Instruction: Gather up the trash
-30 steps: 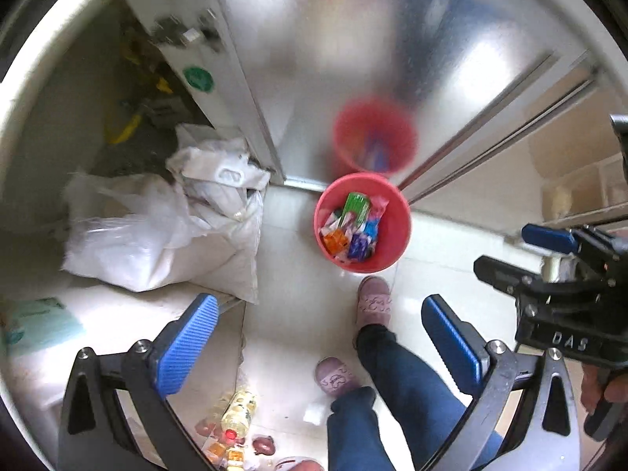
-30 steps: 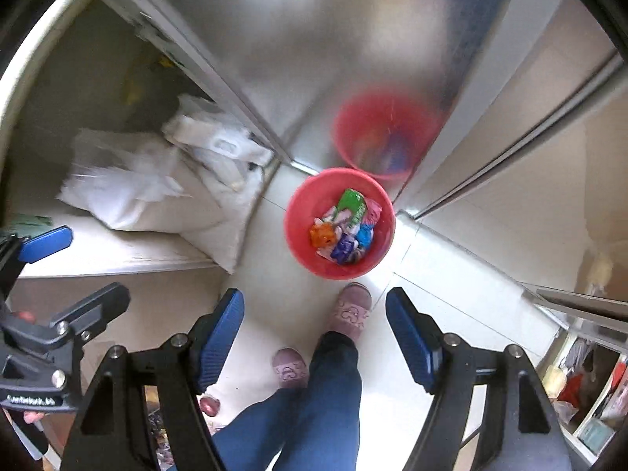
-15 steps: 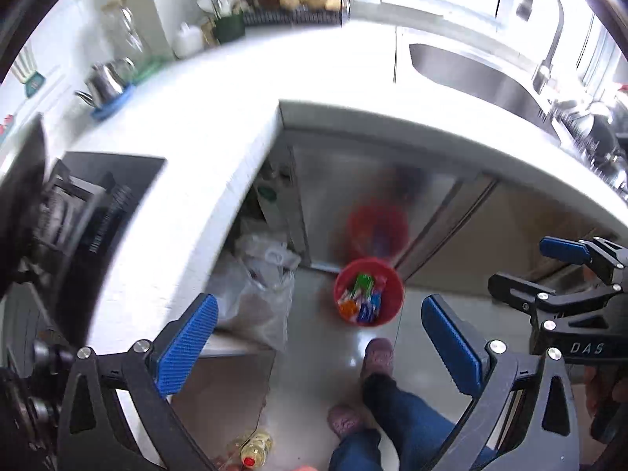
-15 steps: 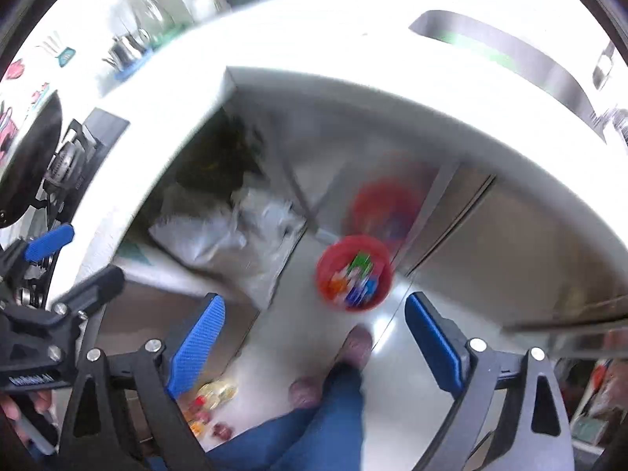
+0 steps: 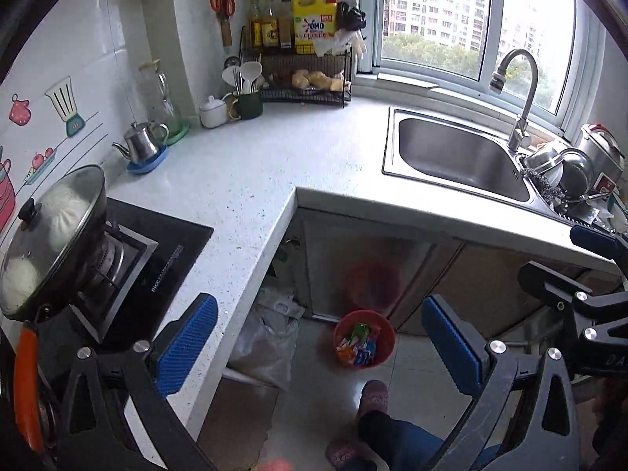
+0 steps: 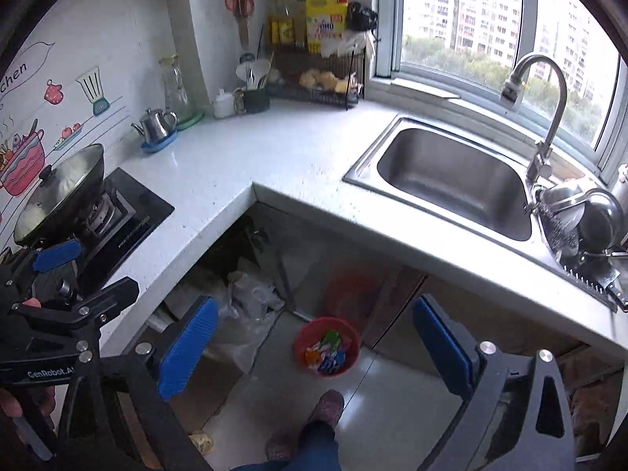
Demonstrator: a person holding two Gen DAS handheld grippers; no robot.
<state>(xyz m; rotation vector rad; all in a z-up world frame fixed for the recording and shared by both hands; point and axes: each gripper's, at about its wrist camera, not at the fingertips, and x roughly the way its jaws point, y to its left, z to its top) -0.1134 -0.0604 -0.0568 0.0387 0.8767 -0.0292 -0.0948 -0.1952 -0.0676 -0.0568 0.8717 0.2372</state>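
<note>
A bin is set on the floor before the cabinet doors, below the inner corner of an L-shaped counter; wrappers are held in it. A sack is tucked under the counter to its left. A sink is sunk into the counter on the right, a tap behind it. A lidded pan is seated on the hob at the left. A rack is placed in the far corner.

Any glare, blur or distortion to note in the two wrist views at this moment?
Left wrist: sharp; fisheye bends the countertop; bright window. Right wrist: slightly softer, window washed out, red bin reflected blurrily on the cabinet door behind it.
</note>
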